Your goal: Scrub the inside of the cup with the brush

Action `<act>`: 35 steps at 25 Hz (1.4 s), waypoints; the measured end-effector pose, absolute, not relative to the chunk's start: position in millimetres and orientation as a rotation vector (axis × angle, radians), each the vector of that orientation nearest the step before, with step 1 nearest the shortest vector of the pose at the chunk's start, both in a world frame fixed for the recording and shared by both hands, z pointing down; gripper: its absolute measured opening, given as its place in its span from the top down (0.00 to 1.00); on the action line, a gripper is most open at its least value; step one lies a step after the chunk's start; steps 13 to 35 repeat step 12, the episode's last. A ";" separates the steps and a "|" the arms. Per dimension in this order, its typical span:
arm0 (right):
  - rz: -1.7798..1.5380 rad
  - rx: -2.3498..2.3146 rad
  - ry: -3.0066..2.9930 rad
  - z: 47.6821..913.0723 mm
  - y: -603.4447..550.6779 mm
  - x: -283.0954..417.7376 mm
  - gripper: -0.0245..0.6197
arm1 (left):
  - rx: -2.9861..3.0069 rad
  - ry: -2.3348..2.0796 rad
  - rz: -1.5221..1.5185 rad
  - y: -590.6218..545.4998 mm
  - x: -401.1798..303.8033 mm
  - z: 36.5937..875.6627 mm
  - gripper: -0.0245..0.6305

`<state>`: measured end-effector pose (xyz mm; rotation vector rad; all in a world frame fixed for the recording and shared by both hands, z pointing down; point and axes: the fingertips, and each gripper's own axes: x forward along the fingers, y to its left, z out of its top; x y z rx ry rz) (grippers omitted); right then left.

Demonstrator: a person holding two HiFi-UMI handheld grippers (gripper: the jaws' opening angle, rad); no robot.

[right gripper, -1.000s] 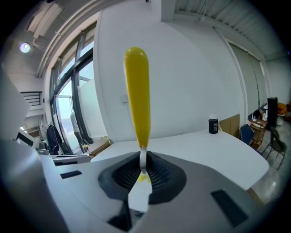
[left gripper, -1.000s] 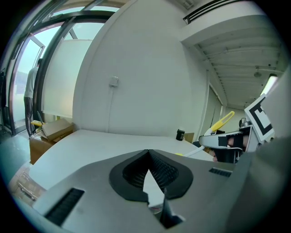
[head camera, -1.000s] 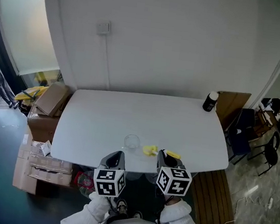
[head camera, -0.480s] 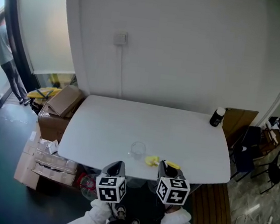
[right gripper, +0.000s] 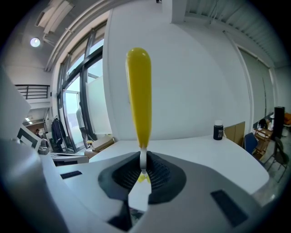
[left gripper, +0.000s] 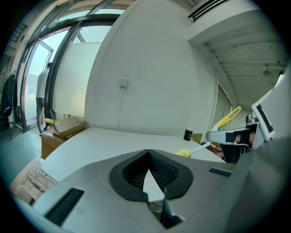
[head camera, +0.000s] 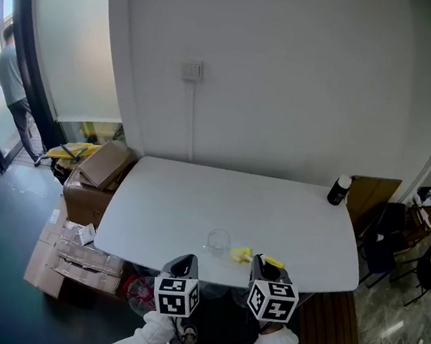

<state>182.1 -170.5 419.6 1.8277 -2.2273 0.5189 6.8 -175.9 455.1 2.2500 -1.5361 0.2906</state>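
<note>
My right fingers (right gripper: 163, 176) pinch the brush (right gripper: 139, 98); my left fingers (left gripper: 164, 171) are pressed together, empty. Unsteadied, the cup (head camera: 218, 242), lower centre, could tip during scrubbing.

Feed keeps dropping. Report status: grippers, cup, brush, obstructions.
Left gripper shut, empty. Right gripper shut on brush. Cup on table, not held; brush head beside it, outside. Nothing in the way; bottle at far corner.

Yellow against white
The brush (right gripper: 138, 95) is yellow, white-necked; the cup (head camera: 218, 242) clear; the table (head camera: 181, 194) white; the bottle (head camera: 339, 190) black.
</note>
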 end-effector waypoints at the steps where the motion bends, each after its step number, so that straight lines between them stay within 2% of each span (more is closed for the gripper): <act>1: 0.519 1.829 -2.225 419.8 -171.4 182.7 0.83 | 2.251 -1.535 0.291 -177.0 6.9 455.2 0.95; 35: 0.529 1.828 -2.212 424.5 -182.9 181.3 0.83 | 2.254 -1.532 0.304 -190.7 2.4 459.3 0.95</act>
